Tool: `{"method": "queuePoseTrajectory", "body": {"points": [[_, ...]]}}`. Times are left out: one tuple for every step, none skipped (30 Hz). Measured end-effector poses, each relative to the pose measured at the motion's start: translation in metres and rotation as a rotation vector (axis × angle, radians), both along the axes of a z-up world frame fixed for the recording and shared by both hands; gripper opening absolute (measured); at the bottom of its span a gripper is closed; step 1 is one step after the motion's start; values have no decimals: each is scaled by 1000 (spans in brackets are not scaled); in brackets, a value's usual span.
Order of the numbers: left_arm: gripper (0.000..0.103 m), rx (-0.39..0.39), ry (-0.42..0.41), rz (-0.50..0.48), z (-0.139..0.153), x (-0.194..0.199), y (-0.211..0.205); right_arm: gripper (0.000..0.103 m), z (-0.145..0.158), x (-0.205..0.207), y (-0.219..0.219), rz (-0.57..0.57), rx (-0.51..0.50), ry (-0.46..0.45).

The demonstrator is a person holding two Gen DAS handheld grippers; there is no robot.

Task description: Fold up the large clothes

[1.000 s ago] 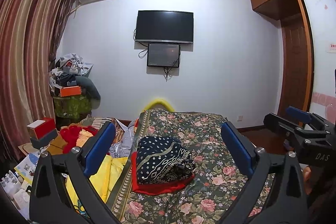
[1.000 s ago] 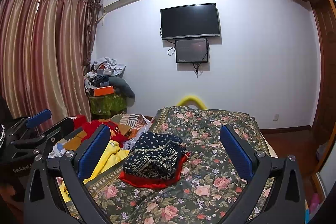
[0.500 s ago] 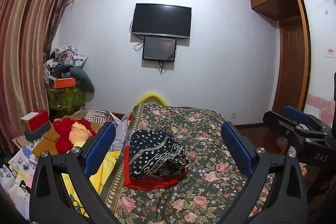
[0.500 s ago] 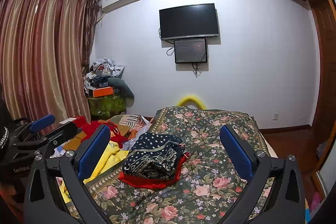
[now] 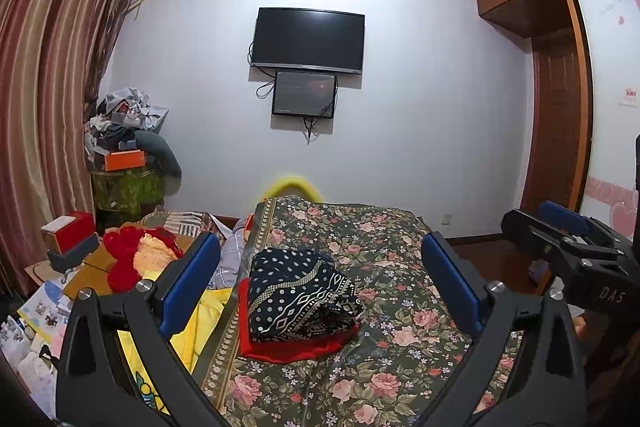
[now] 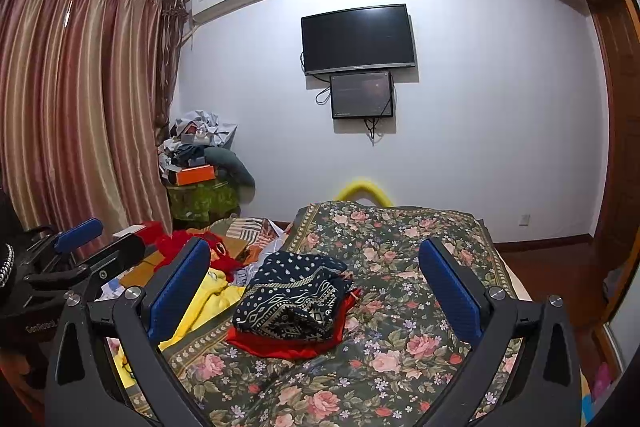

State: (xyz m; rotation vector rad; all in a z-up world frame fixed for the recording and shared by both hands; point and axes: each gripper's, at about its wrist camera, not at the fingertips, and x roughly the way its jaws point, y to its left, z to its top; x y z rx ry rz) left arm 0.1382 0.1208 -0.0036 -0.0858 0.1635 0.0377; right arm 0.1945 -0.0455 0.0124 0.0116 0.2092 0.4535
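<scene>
A folded navy patterned garment lies on top of a folded red one, both on the floral bedspread. My left gripper hovers wide open above the bed, nothing between its blue pads. My right gripper is also wide open and empty, held level beside it. Each gripper shows at the edge of the other's view, the right gripper at the right, the left gripper at the left. A yellow garment lies loose at the bed's left edge.
Red and yellow clothes and boxes are heaped left of the bed. A cluttered stack stands in the corner by striped curtains. A TV hangs on the far wall. A wooden wardrobe stands at the right.
Both grippers stay open and have tilted up a little, so the bed and the folded pile sit slightly lower in view. The clothes have not moved.
</scene>
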Motion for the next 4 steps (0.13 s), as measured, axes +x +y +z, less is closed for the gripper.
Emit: {"method": "queuePoseTrajectory", "body": {"points": [[101,-4,4,-1,-1,1,1,103,0,1,0,0,1,3],[101,-7,8,1,-1,1,2,103,-1,1,1,-1,4,6],[101,-9,12,4,-2,2,3,103,-1,2,2,-2,7,9],[101,-10,15,9,-2,2,4,103,-1,3,2,-4,7,11]]}}
